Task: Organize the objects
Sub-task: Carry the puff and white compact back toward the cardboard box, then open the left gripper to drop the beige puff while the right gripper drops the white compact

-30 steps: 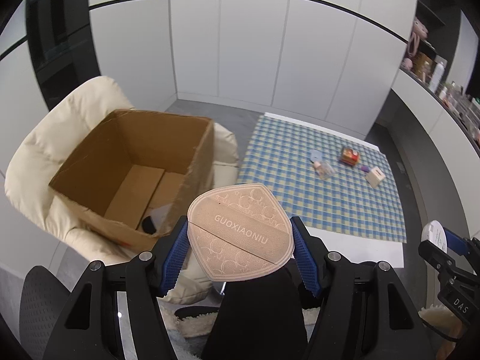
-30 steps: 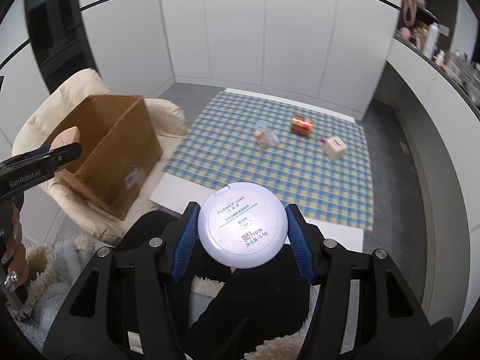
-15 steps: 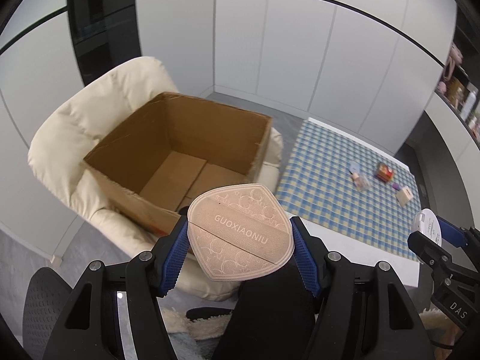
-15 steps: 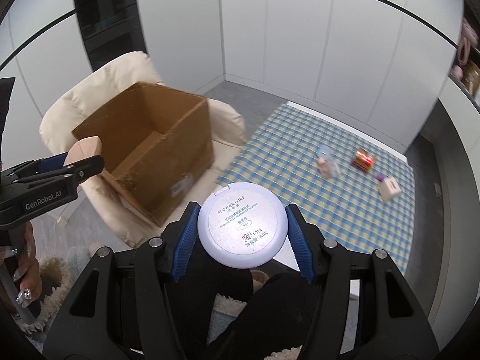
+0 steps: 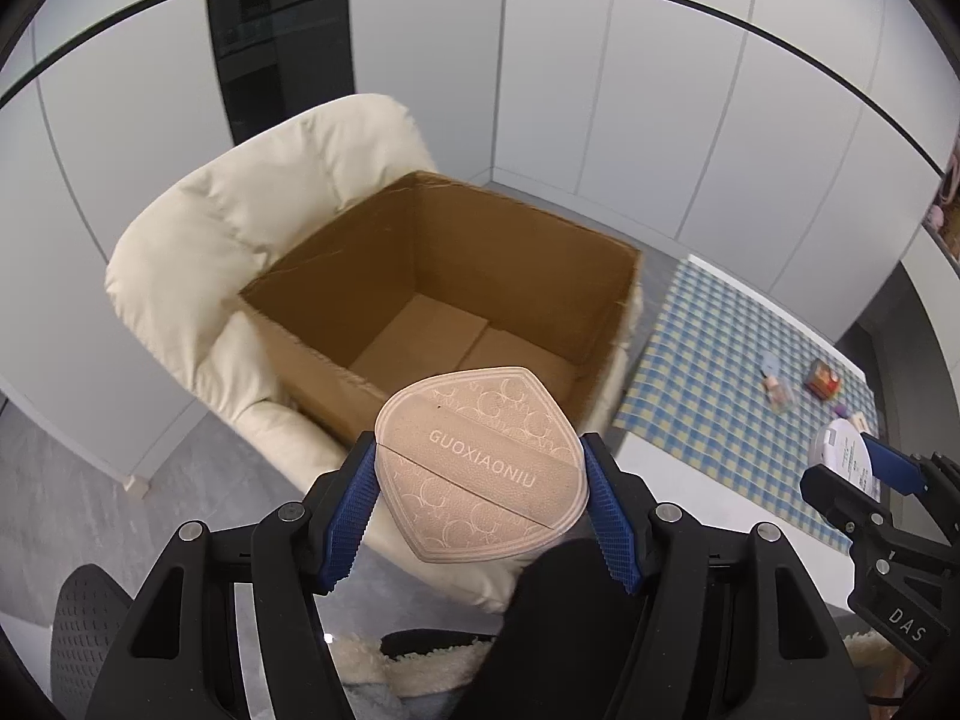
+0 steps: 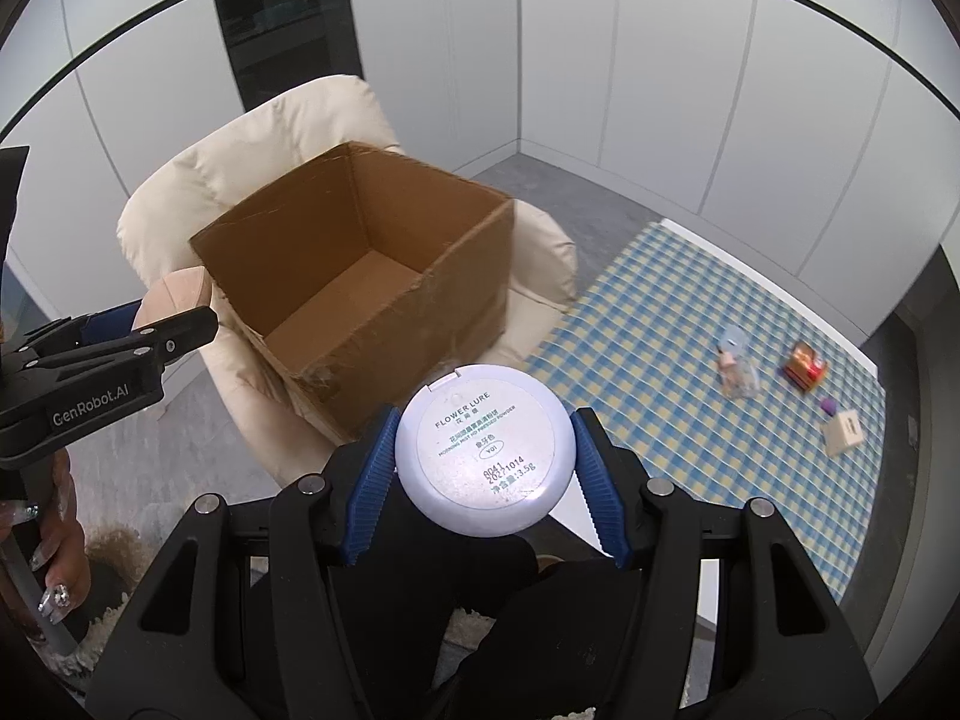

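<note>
Powder puff (image 5: 480,462), soft and light, is clenched at its side edges by the left claw (image 5: 480,504), printed face up, long axis crosswise, beside the open cardboard box (image 5: 444,300). Right claw (image 6: 483,468) grasps a rigid, slick round compact (image 6: 483,450) across its rim, label up.

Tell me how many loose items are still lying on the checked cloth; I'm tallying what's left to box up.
4, all near the far right of the checked cloth: a small clear bottle, a red-orange packet, a tiny purple piece and a cream box. Others may be out of view.
</note>
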Available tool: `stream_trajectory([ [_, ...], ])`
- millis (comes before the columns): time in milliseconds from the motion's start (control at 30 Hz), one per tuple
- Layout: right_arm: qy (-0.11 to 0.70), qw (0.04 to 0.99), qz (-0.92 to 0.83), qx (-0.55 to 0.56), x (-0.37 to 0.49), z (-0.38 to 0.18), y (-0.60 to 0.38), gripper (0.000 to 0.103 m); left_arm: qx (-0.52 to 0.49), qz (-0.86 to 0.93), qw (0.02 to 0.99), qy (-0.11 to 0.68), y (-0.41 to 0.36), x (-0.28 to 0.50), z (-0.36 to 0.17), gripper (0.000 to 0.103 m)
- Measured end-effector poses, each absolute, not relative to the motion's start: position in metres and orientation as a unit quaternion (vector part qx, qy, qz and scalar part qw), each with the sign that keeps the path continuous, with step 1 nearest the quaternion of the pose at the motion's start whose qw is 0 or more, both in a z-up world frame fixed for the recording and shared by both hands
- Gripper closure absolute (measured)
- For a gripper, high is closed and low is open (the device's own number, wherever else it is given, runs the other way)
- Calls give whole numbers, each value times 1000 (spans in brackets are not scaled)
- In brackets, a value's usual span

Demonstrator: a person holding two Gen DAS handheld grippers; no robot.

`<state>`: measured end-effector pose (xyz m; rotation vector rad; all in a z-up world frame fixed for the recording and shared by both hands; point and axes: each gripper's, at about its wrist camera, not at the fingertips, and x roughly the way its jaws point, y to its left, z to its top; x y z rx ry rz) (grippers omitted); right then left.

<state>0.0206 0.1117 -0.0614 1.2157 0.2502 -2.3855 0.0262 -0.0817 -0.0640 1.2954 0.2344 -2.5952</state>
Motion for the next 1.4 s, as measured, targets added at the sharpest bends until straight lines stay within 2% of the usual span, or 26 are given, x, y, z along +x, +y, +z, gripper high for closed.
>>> stream_trajectory([
  [367, 113, 280, -848, 436, -2, -70, 54, 43, 449, -875, 152, 95, -114, 18, -75, 37],
  [933, 156, 307, -836, 428, -53, -82, -10, 43, 444, -873, 169, 112, -140, -40, -91, 37],
  [1400, 182, 320, -820, 437, -111, -107, -61, 43, 450, -854, 205, 162, -171, -89, -115, 37],
])
